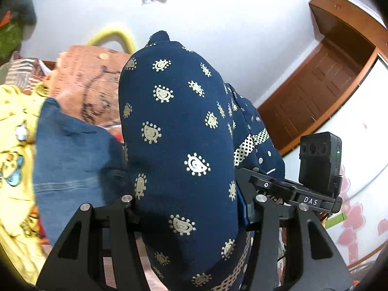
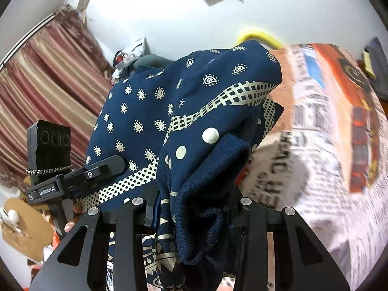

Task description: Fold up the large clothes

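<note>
A large navy garment (image 1: 174, 121) printed with cream paisley motifs and a lattice band is bunched up and lifted off the bed. In the left wrist view it bulges over my left gripper (image 1: 191, 206), which is shut on a thick fold; the fingertips are buried in cloth. The right gripper (image 1: 278, 186) shows just to its right, under the same cloth. In the right wrist view the garment (image 2: 150, 111) drapes over my right gripper (image 2: 194, 208), shut on a dark ribbed edge. The left gripper (image 2: 97, 169) sits at the left, a hand (image 2: 70, 218) on its handle.
A blue denim piece (image 1: 72, 150) and yellow printed cloth (image 1: 14, 126) lie at the left, an orange printed cushion (image 1: 92, 80) behind. A printed bedsheet (image 2: 327, 145) spreads to the right. A wooden door (image 1: 322, 84) and striped curtain (image 2: 48, 77) flank the room.
</note>
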